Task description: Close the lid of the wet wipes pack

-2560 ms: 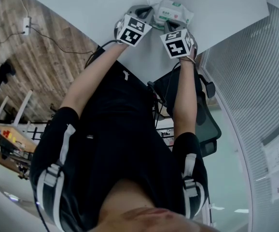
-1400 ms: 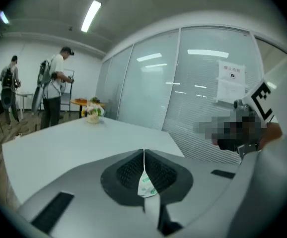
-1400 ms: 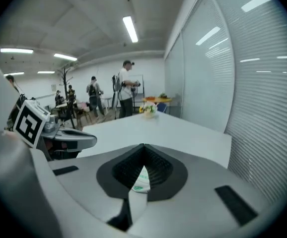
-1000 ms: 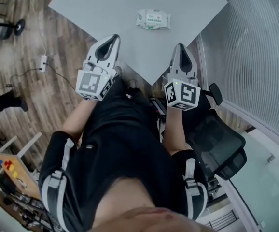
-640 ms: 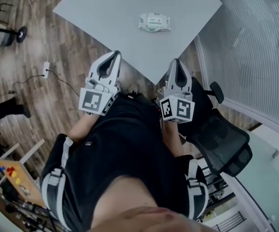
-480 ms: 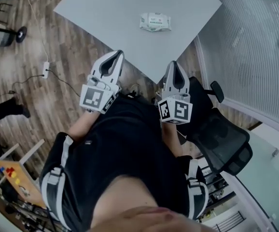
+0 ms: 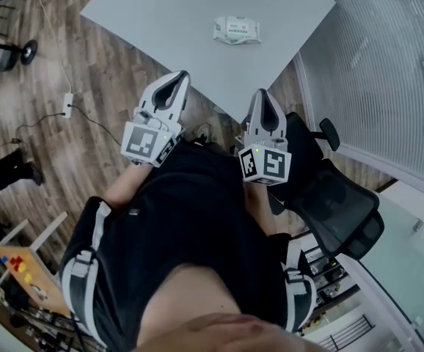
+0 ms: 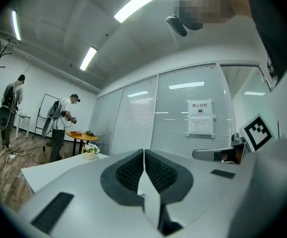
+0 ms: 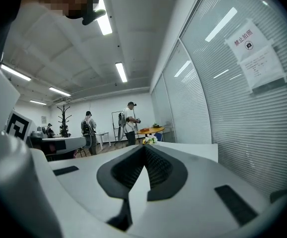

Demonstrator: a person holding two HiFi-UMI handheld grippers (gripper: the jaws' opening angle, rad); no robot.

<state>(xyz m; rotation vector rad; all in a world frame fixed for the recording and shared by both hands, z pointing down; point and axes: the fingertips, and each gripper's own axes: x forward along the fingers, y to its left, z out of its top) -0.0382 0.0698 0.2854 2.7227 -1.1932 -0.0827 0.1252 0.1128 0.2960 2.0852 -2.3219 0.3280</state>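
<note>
The white wet wipes pack (image 7: 237, 30) with a green label lies flat on the grey table (image 7: 161, 20), towards its right side; its lid looks flat, though it is small in the head view. Both grippers are held near the person's body, off the table's near corner and well short of the pack. My left gripper (image 7: 177, 81) is shut with nothing in it, jaws pressed together in the left gripper view (image 8: 143, 152). Beside it, my right gripper (image 7: 262, 97) is shut and empty too (image 9: 144, 148). Neither gripper view shows the pack.
A black office chair (image 7: 333, 204) stands at the person's right, next to a glass wall with blinds (image 7: 381, 72). A power strip with a cable (image 7: 67, 97) lies on the wood floor. People (image 8: 64, 125) stand far off by a small round table (image 9: 151, 130).
Both grippers have left the pack and drawn back from the table towards the body. In the last half second they barely moved. The pack stays where it lay.
</note>
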